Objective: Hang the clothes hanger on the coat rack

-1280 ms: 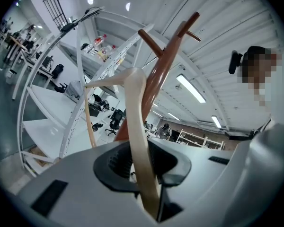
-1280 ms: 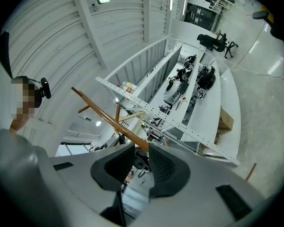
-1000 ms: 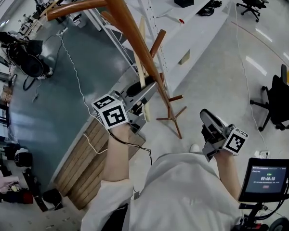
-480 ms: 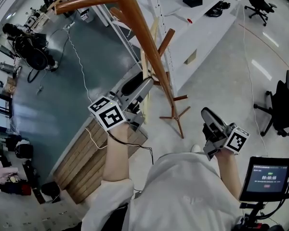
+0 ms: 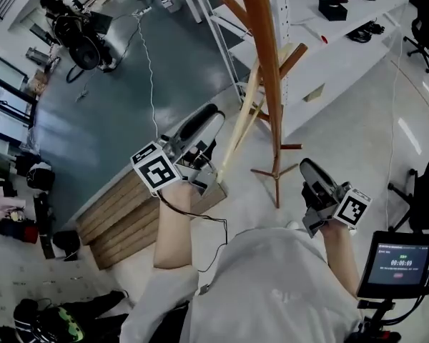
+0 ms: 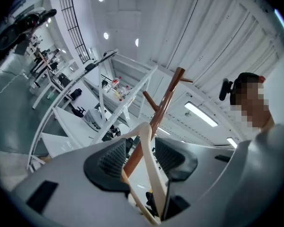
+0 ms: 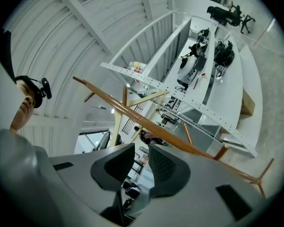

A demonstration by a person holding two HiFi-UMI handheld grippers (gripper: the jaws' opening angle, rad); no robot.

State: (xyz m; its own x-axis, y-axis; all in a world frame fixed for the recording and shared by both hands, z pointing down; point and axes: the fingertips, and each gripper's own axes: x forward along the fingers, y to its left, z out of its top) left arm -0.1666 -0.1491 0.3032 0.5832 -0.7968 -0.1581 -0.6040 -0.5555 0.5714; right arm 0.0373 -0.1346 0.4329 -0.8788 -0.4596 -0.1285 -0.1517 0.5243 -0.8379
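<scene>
The left hand-held gripper (image 5: 209,122), left of centre in the head view, has just been opening its jaws. They stand wide, with an arm of the pale wooden clothes hanger (image 6: 149,169) between the pads and unclamped. The clothes hanger slants up and right to the brown coat rack (image 5: 268,63) at upper centre; whether it hooks a peg I cannot tell. The right hand-held gripper (image 5: 311,168), at lower right, holds nothing, its jaws narrowly parted. White shelving (image 5: 322,41) stands behind the rack.
</scene>
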